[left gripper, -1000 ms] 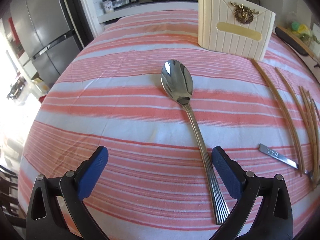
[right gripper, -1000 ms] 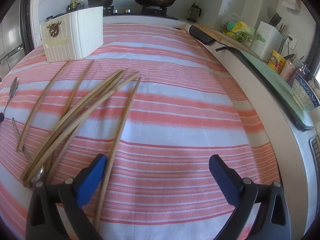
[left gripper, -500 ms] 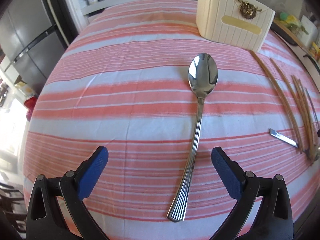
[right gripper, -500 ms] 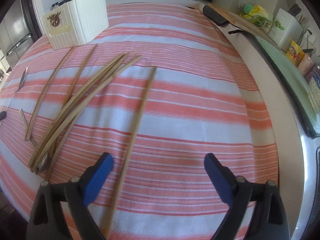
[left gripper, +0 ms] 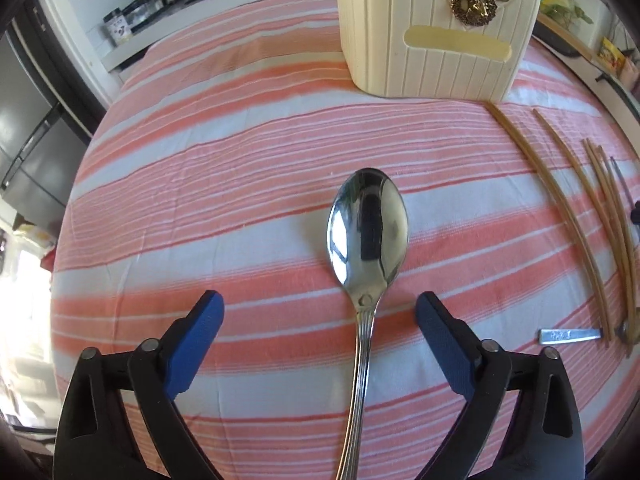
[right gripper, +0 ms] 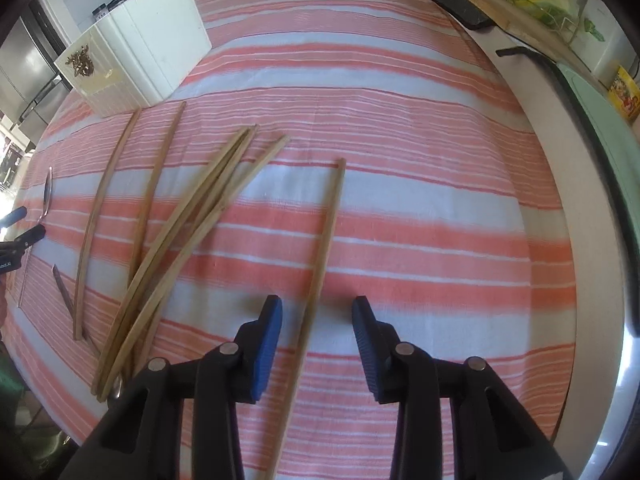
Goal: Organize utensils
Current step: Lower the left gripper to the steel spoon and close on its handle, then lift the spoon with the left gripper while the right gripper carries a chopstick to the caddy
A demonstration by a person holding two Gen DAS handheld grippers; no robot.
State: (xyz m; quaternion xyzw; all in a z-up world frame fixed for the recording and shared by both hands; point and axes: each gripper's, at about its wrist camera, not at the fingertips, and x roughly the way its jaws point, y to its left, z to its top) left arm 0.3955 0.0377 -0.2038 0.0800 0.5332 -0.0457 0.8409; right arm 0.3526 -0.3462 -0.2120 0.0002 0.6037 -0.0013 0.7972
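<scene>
1. Two views, left wrist first; your left gripper [left gripper: 320, 314] stands spread wide, its jaws just begun to narrow, and the spoon [left gripper: 366, 280] runs between them without touching either blue pad; the bowl lies ahead of the tips, the handle runs straight back under the gripper, so its long axis crosses the closing line squarely; the neck sits a little nearer your right-hand pad; the cream utensil holder [left gripper: 432, 36] stands well beyond the bowl, nothing between; loose chopsticks [left gripper: 560, 208] and a flat metal handle [left gripper: 570, 336] lie well off to the right on the striped cloth [left gripper: 200, 184].

2. Right wrist view; your right gripper [right gripper: 318, 312] is partly drawn in, jaws just been closing, with a single chopstick [right gripper: 326, 248] between them, nearer the left pad, not yet pinched as far as I can judge; its length runs ahead and slightly right; the crossed bundle of sticks [right gripper: 192, 236] lies to the left, apart; holder [right gripper: 156, 48] far upper left.
</scene>
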